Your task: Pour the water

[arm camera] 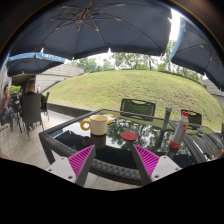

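My gripper point(113, 162) is open and empty, its two magenta pads point(82, 160) spread wide apart. It hangs before the near edge of a dark glass-topped wicker table point(100, 152). On the table beyond the fingers stands a tan mug with a yellow handle point(98, 124). To its right lies a red round lid or cup point(129, 135). Further right stands a slim bottle with a red band point(181, 131). Nothing is between the fingers.
Dark wicker chairs stand behind the table point(138, 107) and at the left point(32, 108), where a person sits point(10, 105). Large dark parasols point(90, 25) hang overhead. A grassy slope point(130, 85) rises behind. Pale paving point(25, 150) lies left of the table.
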### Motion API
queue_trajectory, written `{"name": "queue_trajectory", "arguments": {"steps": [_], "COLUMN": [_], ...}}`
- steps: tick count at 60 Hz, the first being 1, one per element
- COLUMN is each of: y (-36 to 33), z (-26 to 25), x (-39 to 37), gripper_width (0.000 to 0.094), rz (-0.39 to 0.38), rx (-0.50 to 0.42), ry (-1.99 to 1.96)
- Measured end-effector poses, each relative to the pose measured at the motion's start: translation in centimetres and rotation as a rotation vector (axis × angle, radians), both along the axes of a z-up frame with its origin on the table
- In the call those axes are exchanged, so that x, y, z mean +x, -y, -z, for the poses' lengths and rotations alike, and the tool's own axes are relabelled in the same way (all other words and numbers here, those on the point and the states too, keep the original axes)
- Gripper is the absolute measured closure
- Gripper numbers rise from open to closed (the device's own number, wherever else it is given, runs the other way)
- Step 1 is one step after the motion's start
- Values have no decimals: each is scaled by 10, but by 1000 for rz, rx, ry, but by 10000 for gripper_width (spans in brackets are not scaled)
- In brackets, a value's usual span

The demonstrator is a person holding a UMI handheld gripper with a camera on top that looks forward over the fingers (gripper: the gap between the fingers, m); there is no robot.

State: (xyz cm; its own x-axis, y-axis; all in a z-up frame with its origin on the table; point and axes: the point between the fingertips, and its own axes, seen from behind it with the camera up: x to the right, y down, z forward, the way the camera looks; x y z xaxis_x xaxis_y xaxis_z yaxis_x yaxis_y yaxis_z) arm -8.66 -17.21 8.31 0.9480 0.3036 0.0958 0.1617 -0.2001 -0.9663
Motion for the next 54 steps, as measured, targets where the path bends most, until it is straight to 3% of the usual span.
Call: {"name": "queue_trajectory", "arguments": {"steps": [11,19,25,34,39,54], "y": [-2,-13,-32,-82,-123,-233], "z": [-2,-12,-26,-42,-35,-28], "x": [1,29,83,192,240,281], "gripper_width": [146,148,146,140,146,160], "rz": [-31,1,75,253,327,345], "rx": [-6,-14,9,59,42,72], "ry": [-27,-84,-90,-30,-6,-63]}}
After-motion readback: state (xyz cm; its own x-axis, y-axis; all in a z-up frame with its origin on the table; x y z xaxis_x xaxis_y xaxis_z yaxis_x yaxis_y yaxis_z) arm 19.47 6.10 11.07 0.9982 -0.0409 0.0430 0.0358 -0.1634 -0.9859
